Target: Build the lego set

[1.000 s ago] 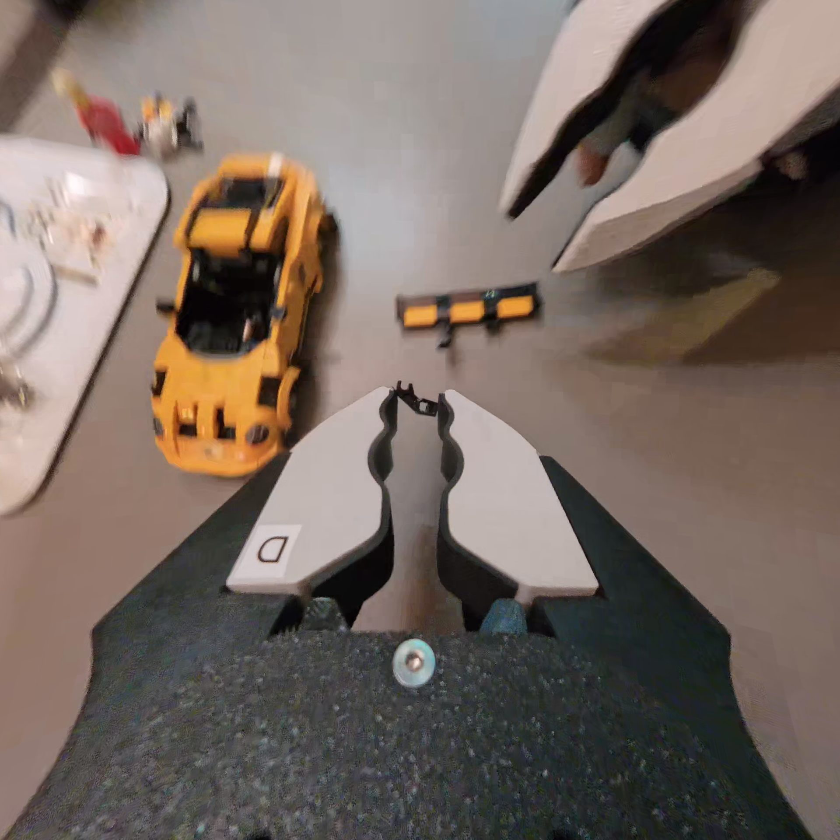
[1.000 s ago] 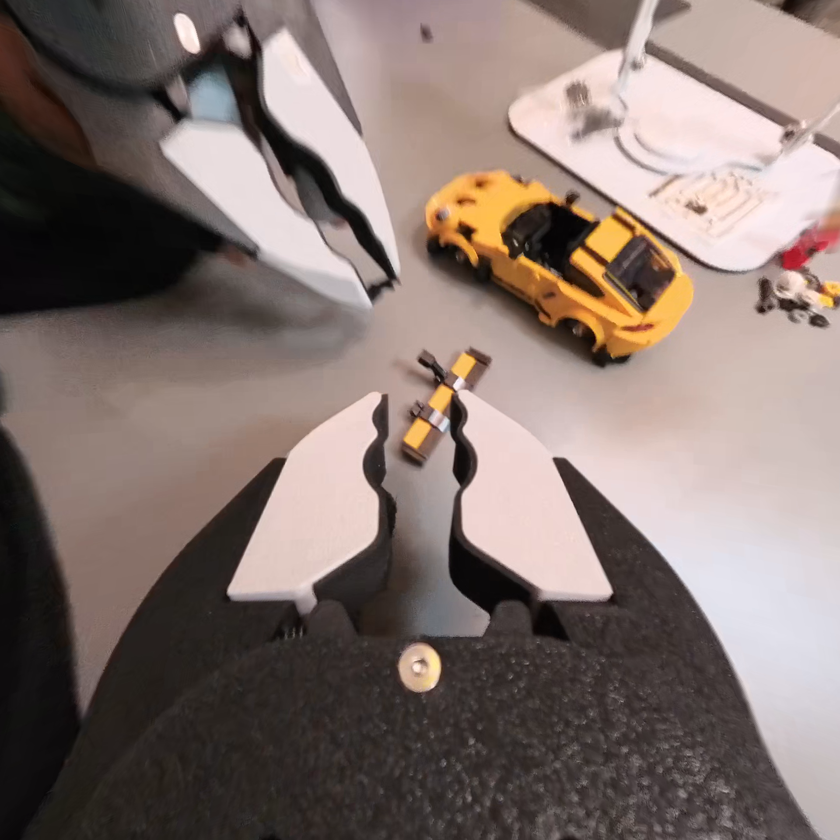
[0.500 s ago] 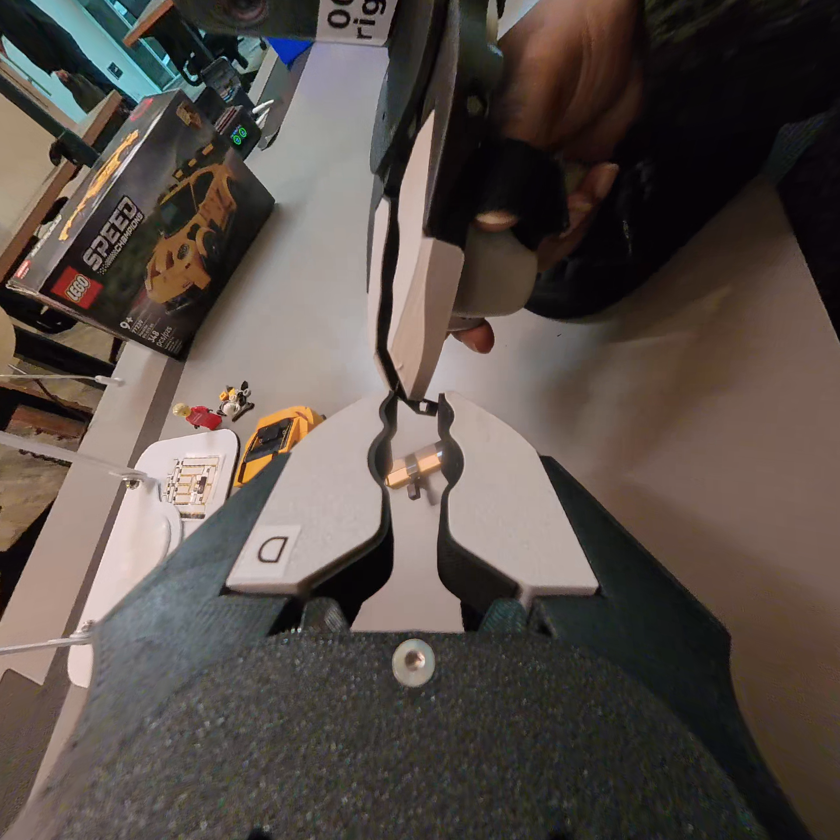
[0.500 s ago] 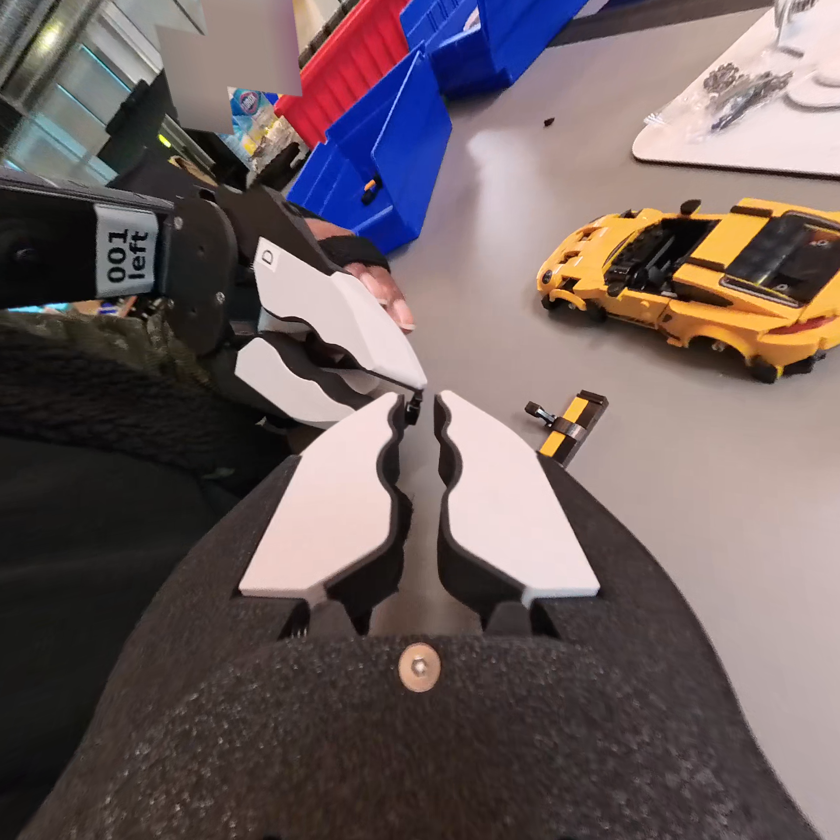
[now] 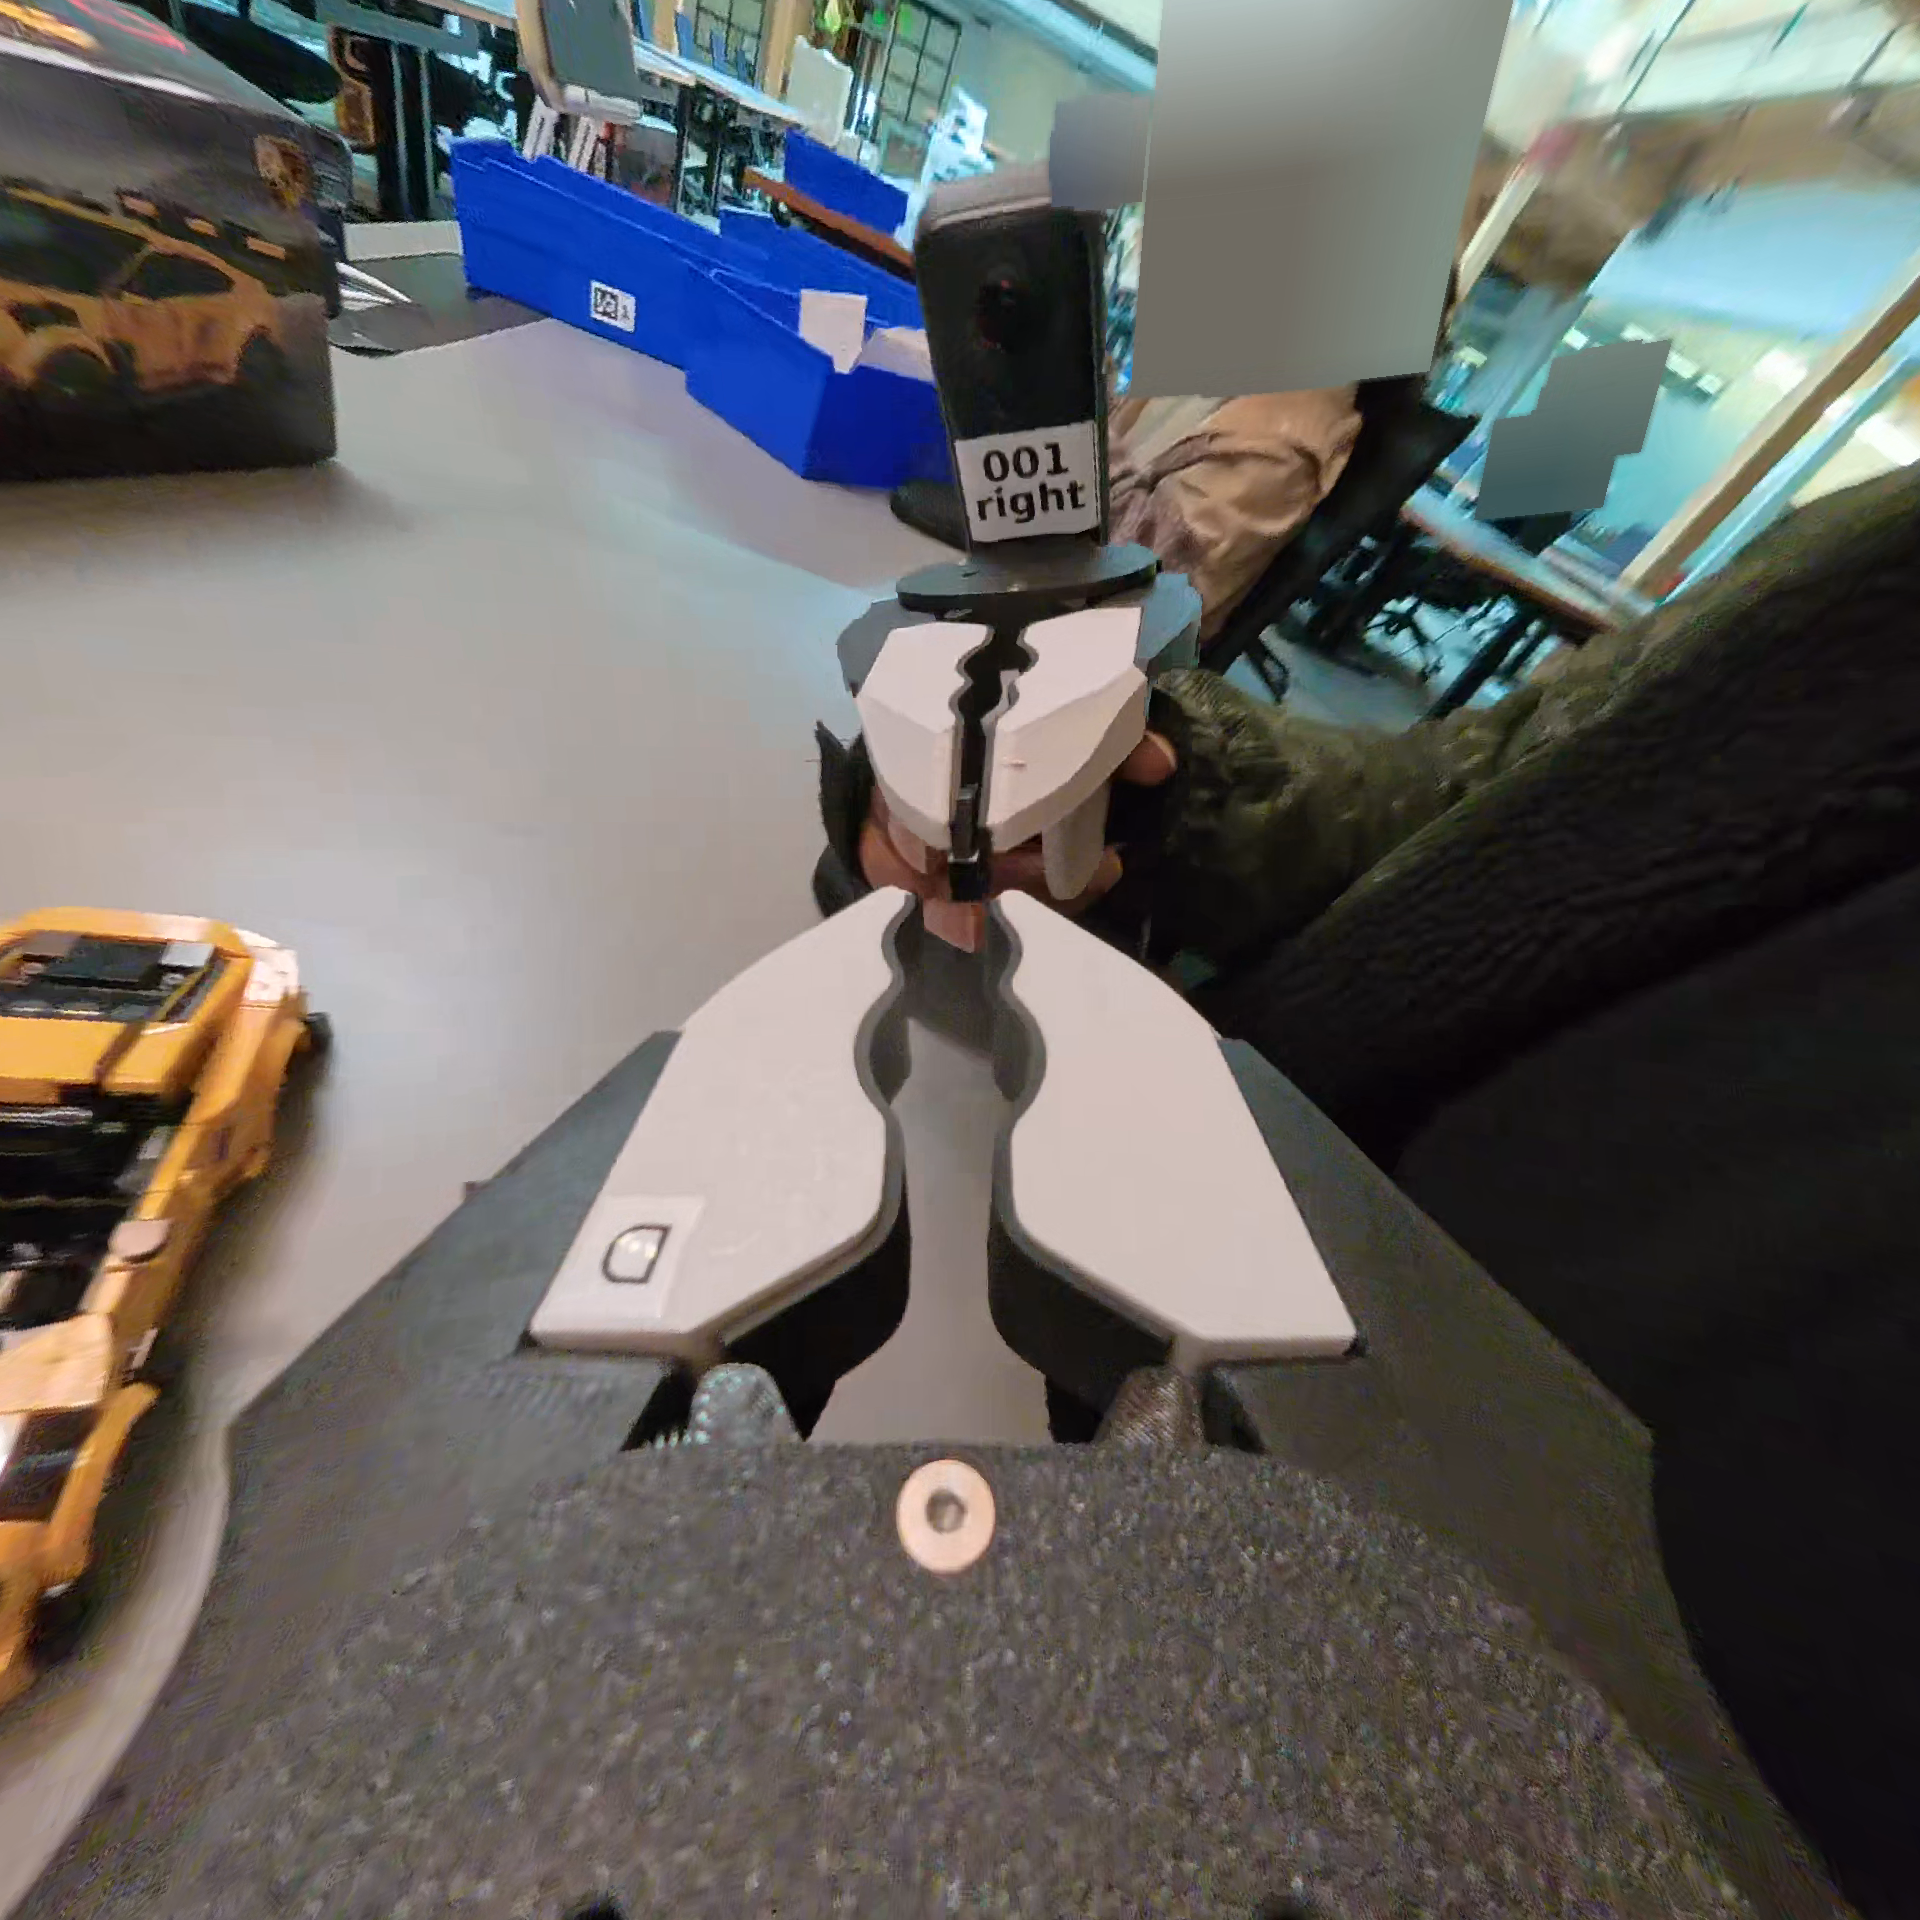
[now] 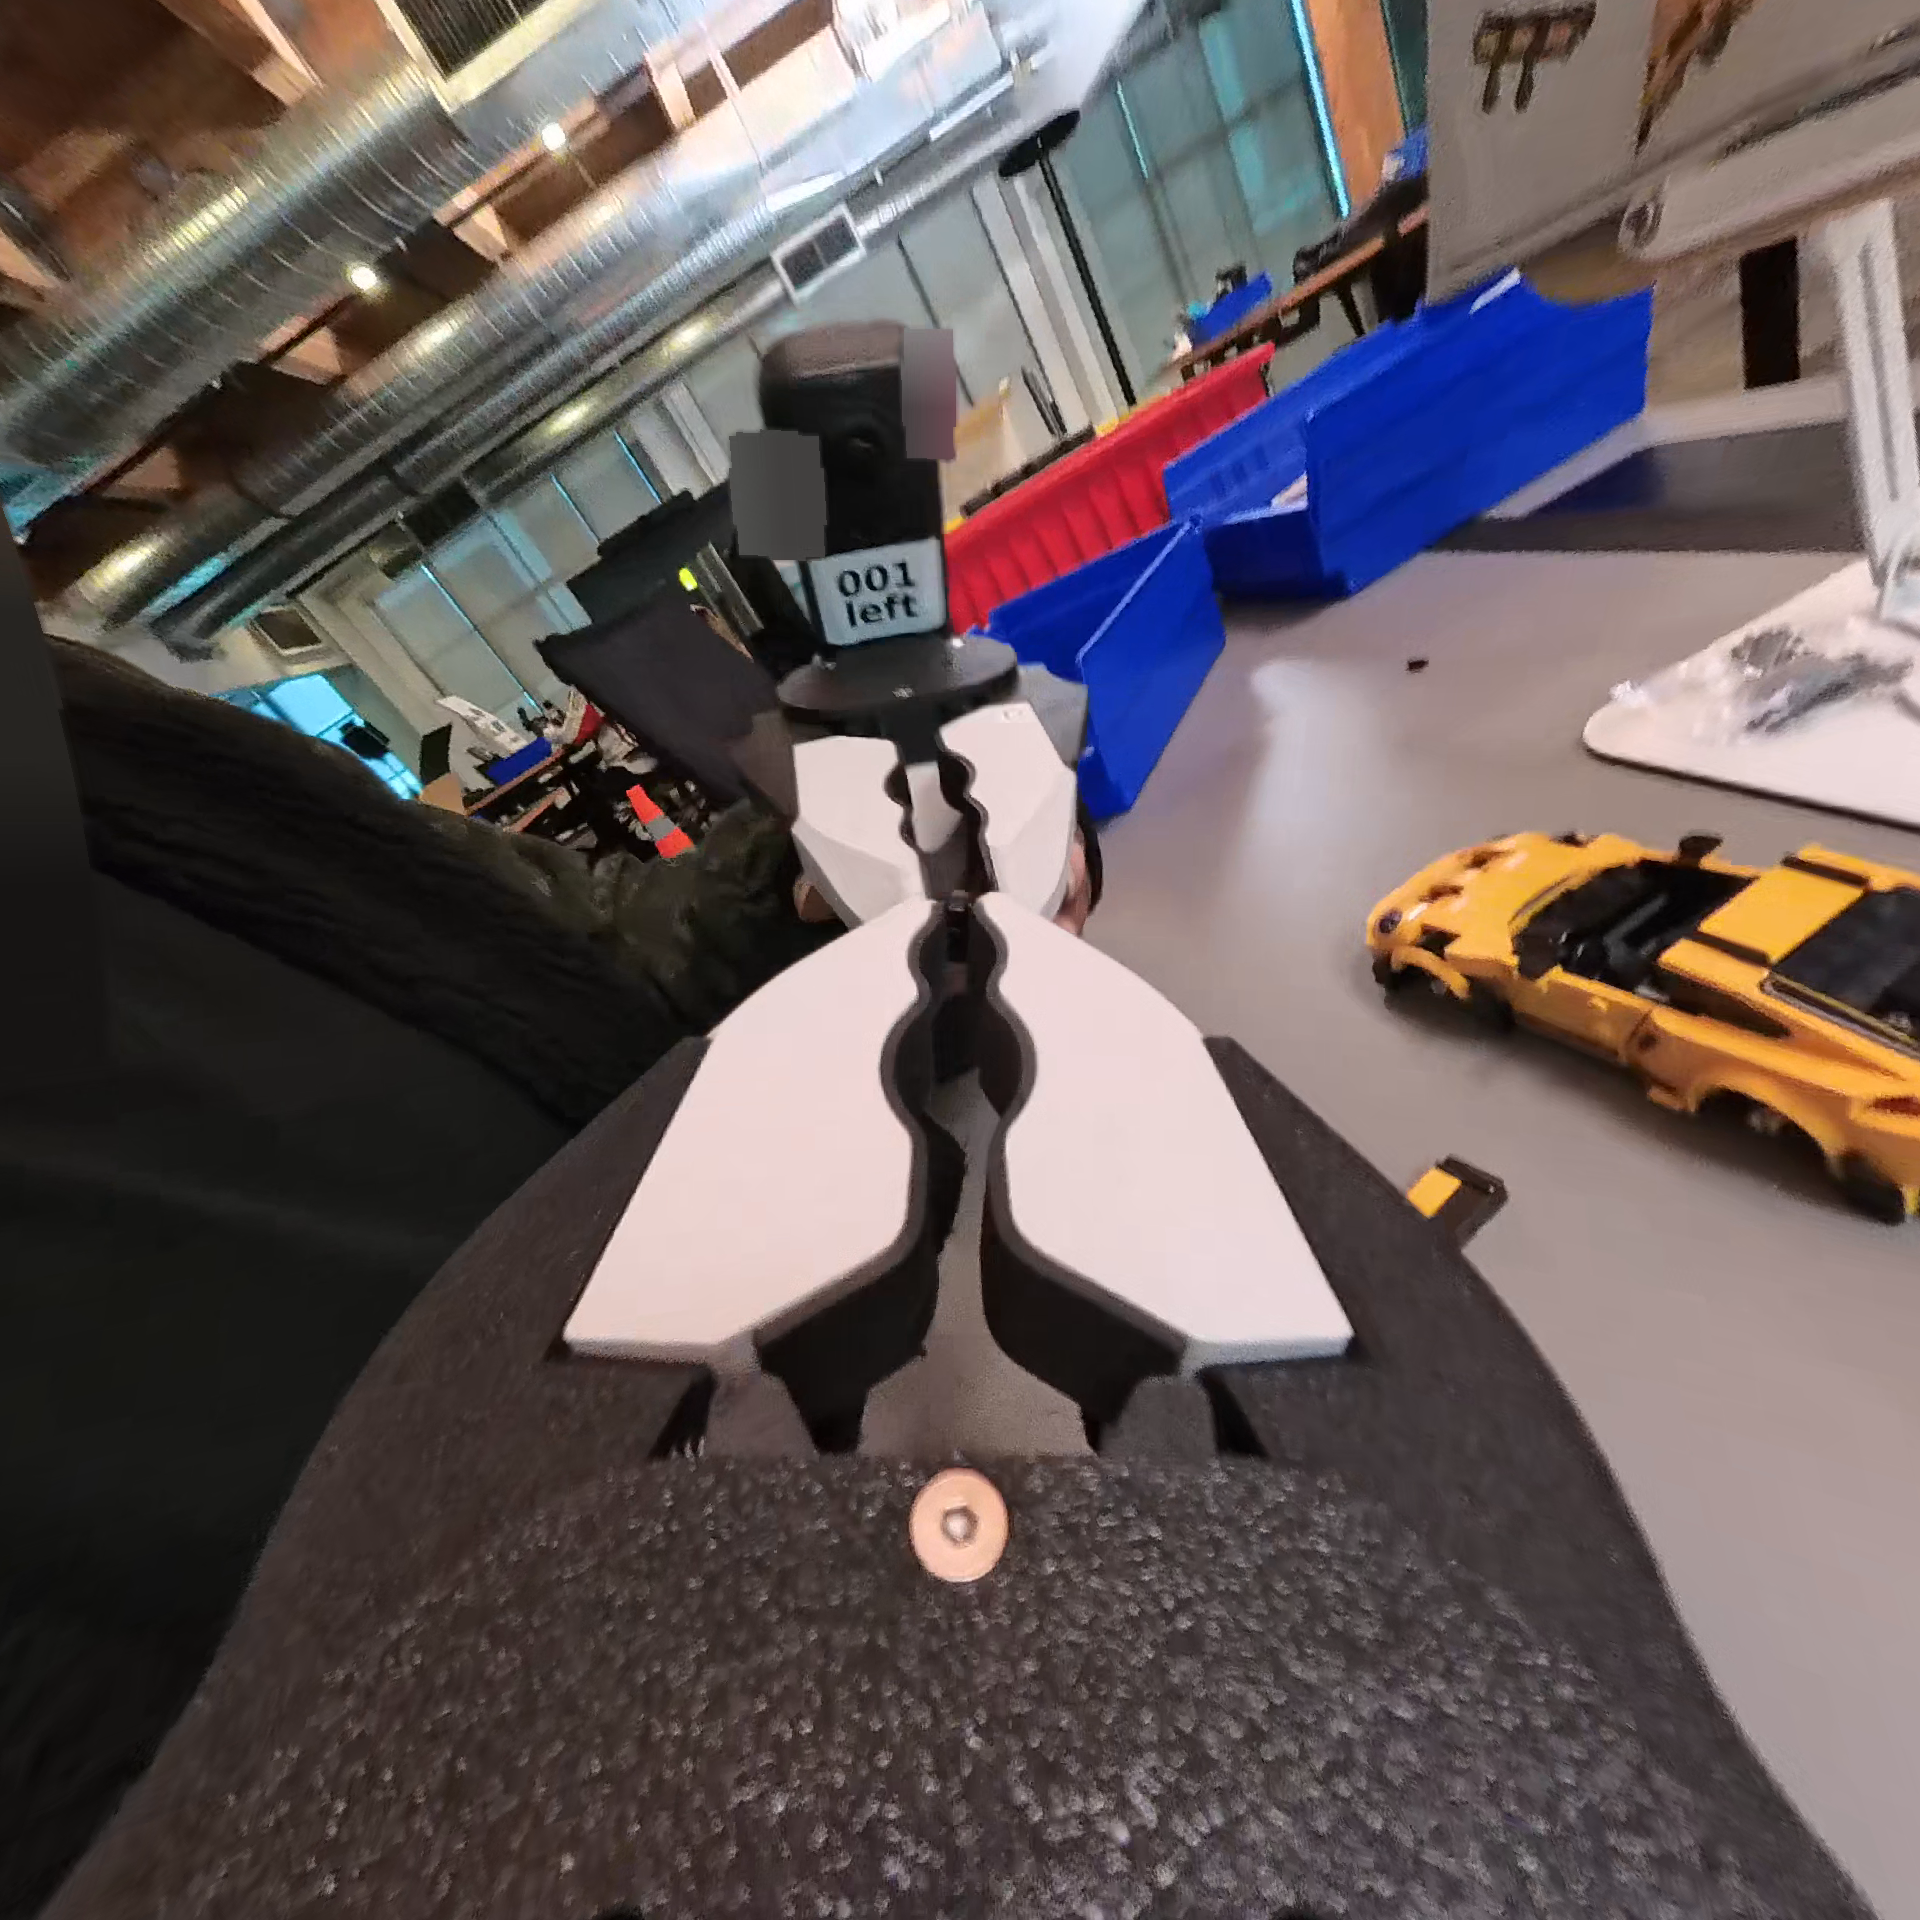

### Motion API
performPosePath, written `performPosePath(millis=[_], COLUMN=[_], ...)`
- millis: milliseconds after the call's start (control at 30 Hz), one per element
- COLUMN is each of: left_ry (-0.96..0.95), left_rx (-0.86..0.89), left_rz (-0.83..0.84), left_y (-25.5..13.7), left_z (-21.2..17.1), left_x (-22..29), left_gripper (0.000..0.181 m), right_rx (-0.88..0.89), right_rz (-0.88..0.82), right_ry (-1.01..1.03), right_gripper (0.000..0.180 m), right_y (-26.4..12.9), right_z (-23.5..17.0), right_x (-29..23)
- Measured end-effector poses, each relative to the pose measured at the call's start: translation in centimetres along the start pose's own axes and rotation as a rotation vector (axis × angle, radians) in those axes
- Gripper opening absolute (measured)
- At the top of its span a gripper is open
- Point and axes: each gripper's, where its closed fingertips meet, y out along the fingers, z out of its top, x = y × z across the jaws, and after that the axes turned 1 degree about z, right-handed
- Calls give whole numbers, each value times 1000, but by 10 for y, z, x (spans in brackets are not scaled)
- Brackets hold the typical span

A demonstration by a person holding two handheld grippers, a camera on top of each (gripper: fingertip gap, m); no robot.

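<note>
Left wrist view first. Found the left gripper (image 5: 951,916) raised above the bench (image 5: 468,727), fingers narrowly apart at the tips. Met the right gripper (image 5: 971,831) head-on just beyond, nose to nose. Spotted the small black piece (image 5: 966,878) poking out of the right gripper's closed fingers, reaching down to the left tips. Could not tell a real pinch from the left side: too small, too dark. Picked out the yellow car (image 5: 104,1143) low on the left, resting on the bench, well apart from both tools. Noted the set's box (image 5: 156,291) and blue bins (image 5: 727,312) at the back.

Over to the right wrist view. Saw the right fingers drawn together, clamped on the small black piece at the very tips. Saw the left gripper straight ahead, tip to tip, fingers close together. Caught the car off to the right, roof section open, and a yellow-and-black strip (image 6: 1449,1195) lying on the bench just beside the right gripper's body. Glimpsed a white tray (image 6: 1766,748) of loose bits farther back.

Read it as a mid-air handover or regrip of the piece. Judged the next move delicate: one firm hold before any release, then down to the strip or the car.
</note>
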Motion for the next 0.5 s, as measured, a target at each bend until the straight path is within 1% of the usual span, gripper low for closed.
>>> performPosePath(millis=[67, 100, 367, 500], left_ry=[-53, -74, -191, -220], left_rx=[29, 41, 99, 114], left_rz=[-40, -51, -128, -150], left_y=[1, 1, 0, 0], left_z=[4, 5, 8, 8], left_x=[4, 4, 6, 6], left_gripper=[5, 5, 9, 12], right_rx=[21, 28, 57, 56], right_rz=[8, 13, 45, 46], right_ry=[-7, -7, -19, -37], right_gripper=[3, 3, 3, 3], right_y=[-1, -1, 0, -1], right_z=[4, 5, 7, 7], right_x=[-1, -1, -4, -6])
